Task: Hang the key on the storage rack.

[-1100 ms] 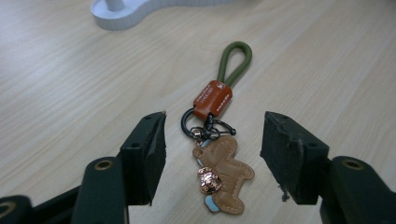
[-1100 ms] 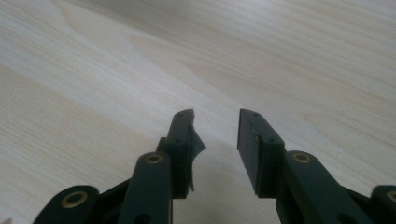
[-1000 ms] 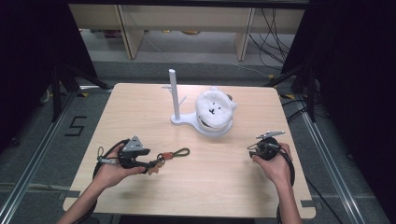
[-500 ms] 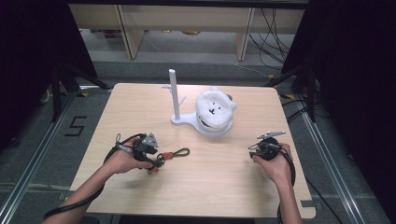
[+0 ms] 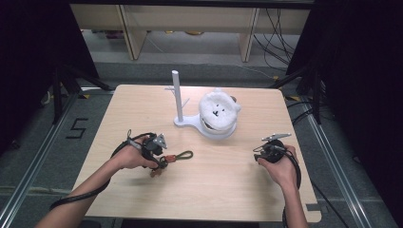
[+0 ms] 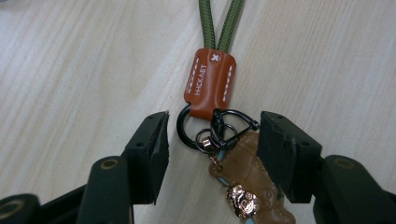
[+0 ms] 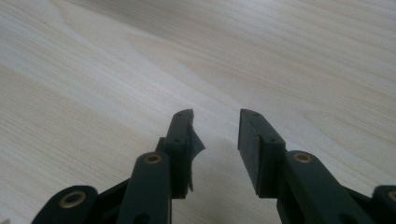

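A keychain lies flat on the wooden table (image 5: 228, 180): a green cord loop (image 5: 183, 155) (image 6: 220, 25), an orange leather tab (image 6: 209, 83), black rings with a clasp (image 6: 217, 130) and a brown leather charm (image 6: 247, 186). My left gripper (image 5: 159, 159) (image 6: 212, 135) stands open right over it, one jaw on each side of the rings and charm. My right gripper (image 5: 259, 152) (image 7: 215, 128) rests open near the table's right edge, nothing between its jaws.
A white stand with an upright peg (image 5: 177, 97) sits at the table's far middle. On its base rests a white plush bear-face thing (image 5: 218, 114). Shelving and cables lie beyond the far edge.
My left gripper has moved right and forward along the table to the keychain's ring end, so its jaws now flank it. The right gripper has barely moved.
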